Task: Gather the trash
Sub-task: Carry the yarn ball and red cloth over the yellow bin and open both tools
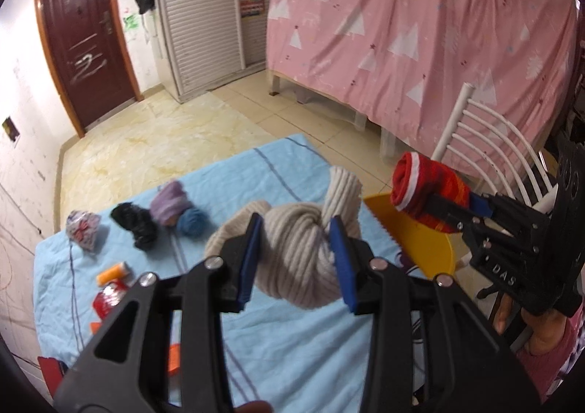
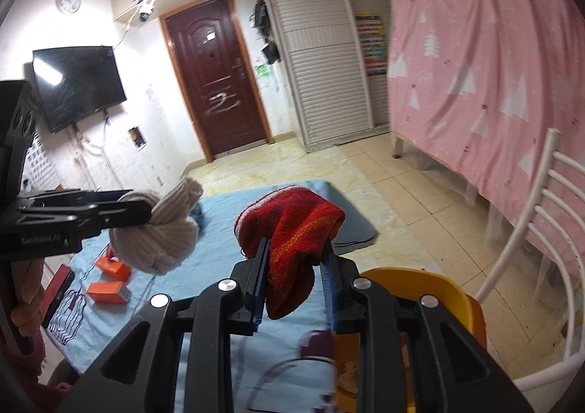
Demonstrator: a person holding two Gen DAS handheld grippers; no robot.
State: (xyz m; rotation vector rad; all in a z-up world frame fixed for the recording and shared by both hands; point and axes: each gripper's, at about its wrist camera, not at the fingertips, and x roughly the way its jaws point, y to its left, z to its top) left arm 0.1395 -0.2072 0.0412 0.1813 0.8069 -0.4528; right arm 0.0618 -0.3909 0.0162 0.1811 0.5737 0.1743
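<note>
My left gripper (image 1: 296, 259) is shut on a knotted beige ribbed sock bundle (image 1: 292, 245) and holds it above the blue cloth (image 1: 274, 340). It also shows at the left of the right wrist view (image 2: 161, 230). My right gripper (image 2: 296, 277) is shut on a rolled red sock bundle (image 2: 292, 241) and holds it over the table's right edge, beside a yellow bin (image 2: 431, 288). In the left wrist view the red bundle (image 1: 424, 190) hangs above the yellow bin (image 1: 413, 230).
On the blue cloth lie a patterned bundle (image 1: 84, 230), a black bundle (image 1: 135, 226), a purple bundle (image 1: 170, 204), a blue bundle (image 1: 192, 223), and orange and red packets (image 1: 109, 285). A white chair (image 2: 530, 248) stands right of the bin. A pink curtain (image 1: 420, 29) hangs behind.
</note>
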